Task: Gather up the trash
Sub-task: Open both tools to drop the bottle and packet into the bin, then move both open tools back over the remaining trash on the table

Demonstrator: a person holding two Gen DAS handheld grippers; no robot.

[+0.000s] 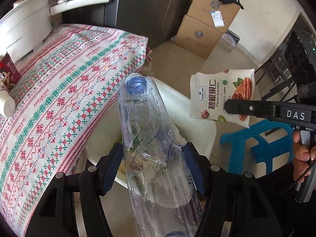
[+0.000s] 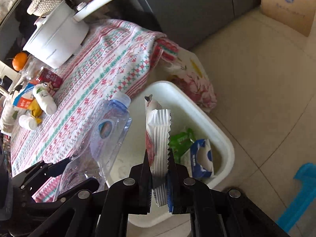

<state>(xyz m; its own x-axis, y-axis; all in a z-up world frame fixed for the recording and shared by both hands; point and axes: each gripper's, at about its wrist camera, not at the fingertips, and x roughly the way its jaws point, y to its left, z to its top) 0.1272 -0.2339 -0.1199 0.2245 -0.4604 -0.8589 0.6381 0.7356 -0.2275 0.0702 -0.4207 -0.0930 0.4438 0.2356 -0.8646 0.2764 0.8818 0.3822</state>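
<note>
- Bottle (image 1: 146, 130), clear plastic and crumpled, sits clamped between the jaws of the left gripper (image 1: 154, 158) in the left wrist view, cap end out past the table's (image 1: 59, 83) corner, over the white bin (image 1: 197, 122) on the floor.
- Off to the right there, the right gripper (image 1: 227, 106) pinches a pecan packet (image 1: 221, 96) above a blue stool (image 1: 256, 150).
- Right wrist view: the right gripper's jaws are nearly together on the packet's crimped edge, held upright over the bin, which contains a green wrapper (image 2: 181, 140) and a blue-white pack (image 2: 201, 158).
- Near the table's far left edge lie a red can (image 2: 50, 78) and a small white bottle (image 2: 44, 98), before a white pot (image 2: 57, 37).
</note>
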